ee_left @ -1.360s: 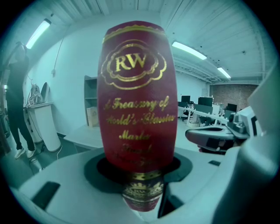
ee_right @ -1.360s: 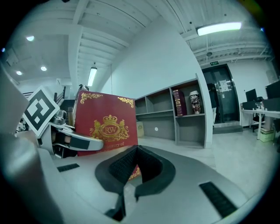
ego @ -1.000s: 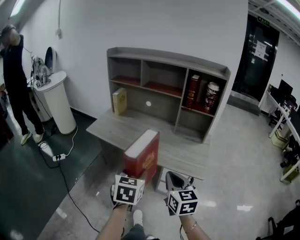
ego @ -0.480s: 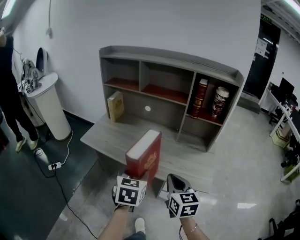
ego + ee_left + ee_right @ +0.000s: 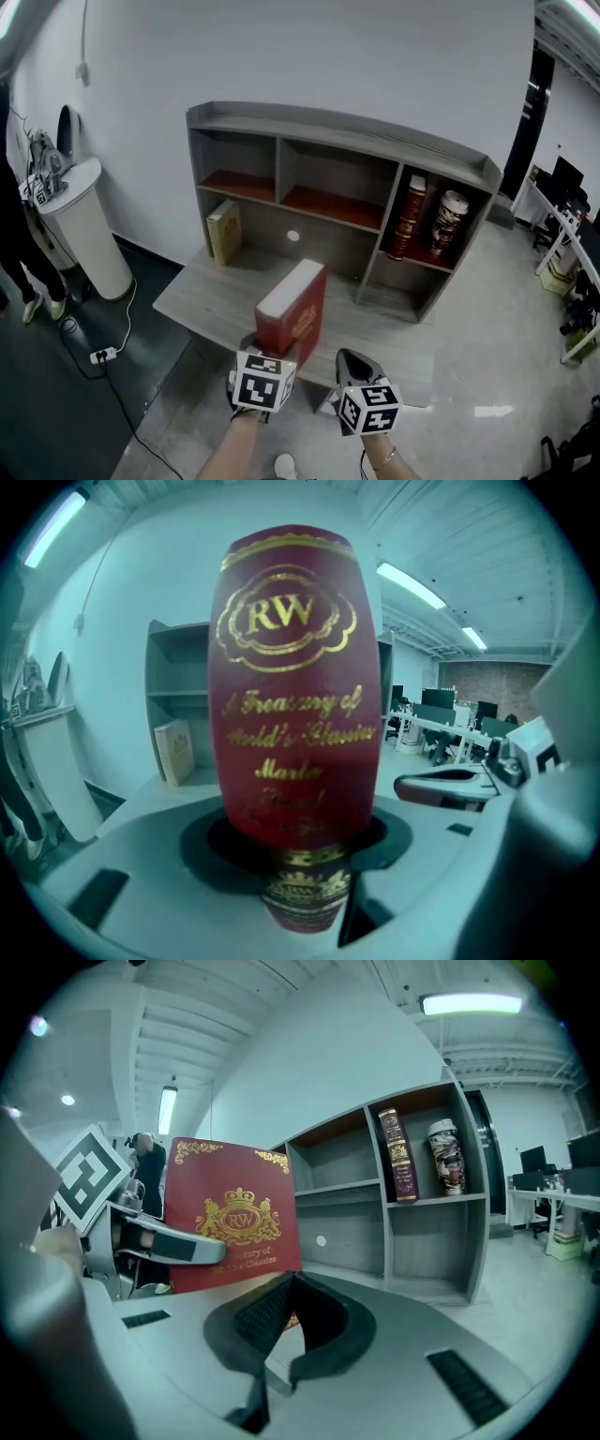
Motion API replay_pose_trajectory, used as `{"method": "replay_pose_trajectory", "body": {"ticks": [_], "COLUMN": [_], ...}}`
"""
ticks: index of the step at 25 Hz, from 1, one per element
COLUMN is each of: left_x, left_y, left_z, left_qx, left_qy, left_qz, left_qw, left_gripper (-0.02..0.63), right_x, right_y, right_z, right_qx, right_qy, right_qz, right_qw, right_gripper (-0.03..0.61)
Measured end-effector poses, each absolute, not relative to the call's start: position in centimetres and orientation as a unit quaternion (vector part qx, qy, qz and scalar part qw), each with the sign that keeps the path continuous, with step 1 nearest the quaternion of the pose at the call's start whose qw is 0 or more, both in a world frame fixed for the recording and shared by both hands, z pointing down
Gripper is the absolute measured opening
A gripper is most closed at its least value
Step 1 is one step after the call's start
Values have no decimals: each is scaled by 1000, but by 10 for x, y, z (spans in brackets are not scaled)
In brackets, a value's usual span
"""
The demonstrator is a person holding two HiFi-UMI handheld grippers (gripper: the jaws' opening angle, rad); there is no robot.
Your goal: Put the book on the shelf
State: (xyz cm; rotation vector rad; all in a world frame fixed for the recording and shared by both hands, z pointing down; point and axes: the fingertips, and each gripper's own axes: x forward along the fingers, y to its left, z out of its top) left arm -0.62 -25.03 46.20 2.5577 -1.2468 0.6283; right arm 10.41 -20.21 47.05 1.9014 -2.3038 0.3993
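A thick red book (image 5: 292, 314) with gold lettering stands upright over the front of the grey desk (image 5: 202, 295). My left gripper (image 5: 278, 354) is shut on its lower spine; in the left gripper view the book's spine (image 5: 295, 686) fills the middle, clamped in the left gripper (image 5: 305, 855). My right gripper (image 5: 349, 361) hangs just right of the book, shut and holding nothing. In the right gripper view the book's cover (image 5: 234, 1213) shows to the left of the right gripper (image 5: 291, 1283). The grey shelf unit (image 5: 328, 178) stands at the back of the desk.
The shelf's right compartment holds a dark red book (image 5: 410, 217) and a decorated tin (image 5: 448, 223). A tan book (image 5: 223, 231) stands on the desk at left. A white pedestal (image 5: 89, 225), a person (image 5: 14, 244) and a floor cable with power strip (image 5: 103, 356) are left.
Both grippers and the held book have moved toward the desk and shelf, which now look nearer. The left gripper's hold on the book is unchanged and the right stays shut.
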Motion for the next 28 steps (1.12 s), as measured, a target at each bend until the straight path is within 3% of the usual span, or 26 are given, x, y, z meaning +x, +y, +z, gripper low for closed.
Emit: {"method": "replay_pose_trajectory", "body": {"ticks": [28], "left_x": [51], "left_y": [-371], "left_z": [402], "left_qx": [900], "left_qy": [-384], "left_qz": [171], "left_qw": [118], "left_gripper": [227], "right_x": [142], "right_y": [-293], "right_z": [460], "right_qx": [663], "right_qy": [-733], "right_qz": [110], "right_qw": [104], "right_gripper": [9]}}
